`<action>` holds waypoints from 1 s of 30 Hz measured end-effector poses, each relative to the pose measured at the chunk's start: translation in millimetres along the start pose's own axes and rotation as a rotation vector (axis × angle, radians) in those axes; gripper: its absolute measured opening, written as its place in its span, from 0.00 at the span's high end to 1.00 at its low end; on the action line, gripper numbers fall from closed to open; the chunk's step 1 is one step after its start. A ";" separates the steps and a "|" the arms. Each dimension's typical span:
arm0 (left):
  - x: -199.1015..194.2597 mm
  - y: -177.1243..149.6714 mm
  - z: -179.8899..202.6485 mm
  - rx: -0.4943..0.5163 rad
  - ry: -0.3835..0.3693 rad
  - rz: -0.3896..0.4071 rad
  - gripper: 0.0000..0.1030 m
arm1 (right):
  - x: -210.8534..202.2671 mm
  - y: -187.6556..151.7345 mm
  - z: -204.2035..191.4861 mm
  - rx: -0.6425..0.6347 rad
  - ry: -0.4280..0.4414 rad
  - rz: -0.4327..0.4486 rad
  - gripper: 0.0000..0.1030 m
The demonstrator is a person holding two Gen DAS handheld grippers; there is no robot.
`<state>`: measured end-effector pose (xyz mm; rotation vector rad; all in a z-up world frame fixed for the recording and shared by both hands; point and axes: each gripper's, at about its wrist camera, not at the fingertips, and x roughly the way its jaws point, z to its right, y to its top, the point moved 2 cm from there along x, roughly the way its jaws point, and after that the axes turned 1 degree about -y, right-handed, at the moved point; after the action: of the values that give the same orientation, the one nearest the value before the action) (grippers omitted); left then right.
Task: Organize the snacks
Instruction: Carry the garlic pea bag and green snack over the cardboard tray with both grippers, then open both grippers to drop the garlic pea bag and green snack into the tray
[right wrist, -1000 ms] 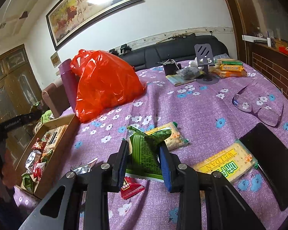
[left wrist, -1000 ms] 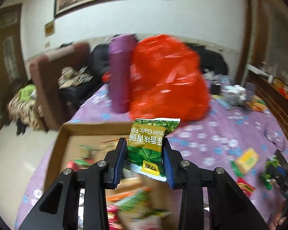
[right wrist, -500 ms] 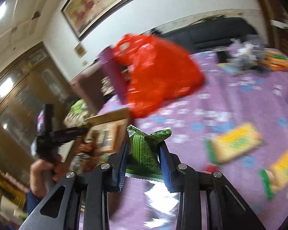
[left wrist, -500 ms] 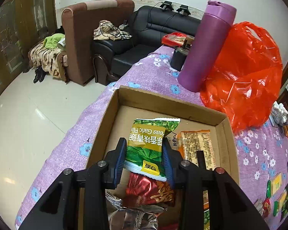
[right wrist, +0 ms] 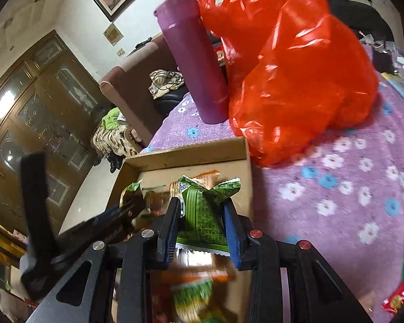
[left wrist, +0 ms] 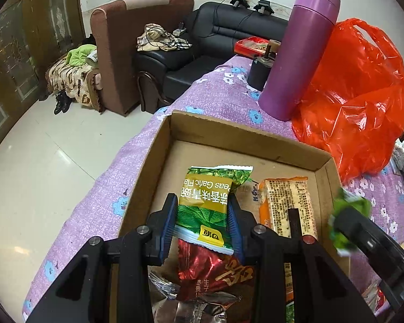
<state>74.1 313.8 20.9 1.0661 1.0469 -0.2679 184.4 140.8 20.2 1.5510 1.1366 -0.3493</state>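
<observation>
Over the box [left wrist: 172, 140], mid-frame: left gripper [left wrist: 202, 222] clamps pea pack [left wrist: 204, 202]; right gripper [right wrist: 202, 222] clamps green pack [right wrist: 202, 210]. Several snacks boxed; both w/ packs undropped, loose ones lower right.

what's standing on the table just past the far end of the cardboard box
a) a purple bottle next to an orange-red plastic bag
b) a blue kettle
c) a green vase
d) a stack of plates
a: beyond the far wall of the cardboard box, a tall purple bottle stands upright on the floral tablecloth, with the orange-red plastic bag right beside it; the right wrist view shows the same pair.
</observation>
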 end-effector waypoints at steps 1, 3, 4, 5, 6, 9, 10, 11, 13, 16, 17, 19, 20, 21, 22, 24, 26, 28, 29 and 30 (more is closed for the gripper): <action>0.1 0.3 0.4 -0.002 0.003 0.000 0.66 | 3.2 1.5 -0.1 -0.006 -0.012 0.001 0.66; -0.7 0.9 1.7 -0.002 0.011 0.003 0.66 | 12.6 4.6 -0.4 -0.020 -0.040 -0.006 0.66; -1.4 1.5 2.2 0.001 0.018 0.006 0.66 | 17.0 5.9 0.9 -0.020 -0.049 -0.014 0.66; -1.9 2.0 2.8 0.004 0.020 0.008 0.66 | 22.2 6.8 1.9 -0.019 -0.046 -0.027 0.66; -2.8 2.4 3.2 0.005 0.017 0.010 0.66 | 25.9 7.4 2.4 -0.018 -0.038 -0.037 0.66; -6.0 2.4 3.3 0.007 0.018 0.016 0.66 | 32.9 5.6 3.5 -0.023 -0.044 -0.047 0.66; -6.2 2.0 3.1 0.008 0.020 0.016 0.66 | 33.4 6.4 1.6 -0.027 -0.041 -0.046 0.64; -6.2 1.9 3.1 0.007 0.018 0.013 0.65 | 33.2 7.1 0.8 -0.033 -0.044 -0.049 0.64; -6.8 1.5 2.2 0.001 0.015 0.010 0.65 | 33.6 7.2 -0.6 -0.034 -0.049 -0.053 0.63; -8.2 2.0 0.0 -0.010 0.011 0.013 0.65 | 29.3 6.6 -1.7 -0.029 -0.031 -0.042 0.57; -8.3 1.9 0.2 -0.011 0.010 0.014 0.64 | 25.6 6.5 -2.0 -0.028 -0.023 -0.030 0.55; -8.8 1.6 0.9 -0.007 0.015 0.017 0.63 | 19.5 5.5 -2.5 -0.031 -0.017 -0.015 0.53; -9.6 1.3 1.3 -0.008 0.009 0.020 0.61 | 15.1 4.9 -2.5 -0.030 -0.018 -0.008 0.52; -11.3 1.3 1.9 -0.008 -0.001 0.026 0.56 | 10.4 4.1 -2.5 -0.028 -0.013 -0.002 0.52; -12.9 1.4 2.5 -0.008 0.000 0.033 0.53 | 5.6 3.6 -2.9 -0.028 -0.006 0.003 0.52; -20.8 2.3 1.8 -0.016 -0.008 0.066 0.50 | -6.4 1.5 -1.8 -0.032 0.001 0.019 0.52; -26.8 2.7 3.0 -0.018 -0.022 0.093 0.49 | -21.4 -2.8 0.9 -0.032 0.006 0.031 0.52; -30.5 2.0 4.5 -0.013 -0.027 0.108 0.49 | -36.8 -8.5 4.1 -0.033 0.029 0.041 0.52; -32.2 1.8 5.5 -0.010 -0.032 0.115 0.49 | -47.2 -13.0 7.1 -0.038 0.030 0.048 0.52; -33.9 1.4 7.0 -0.005 -0.037 0.122 0.49 | -56.5 -17.1 10.4 -0.040 0.033 0.053 0.52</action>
<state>61.4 299.2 49.7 1.1117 0.9456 -0.1856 146.6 103.6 48.1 1.5534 1.1200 -0.2644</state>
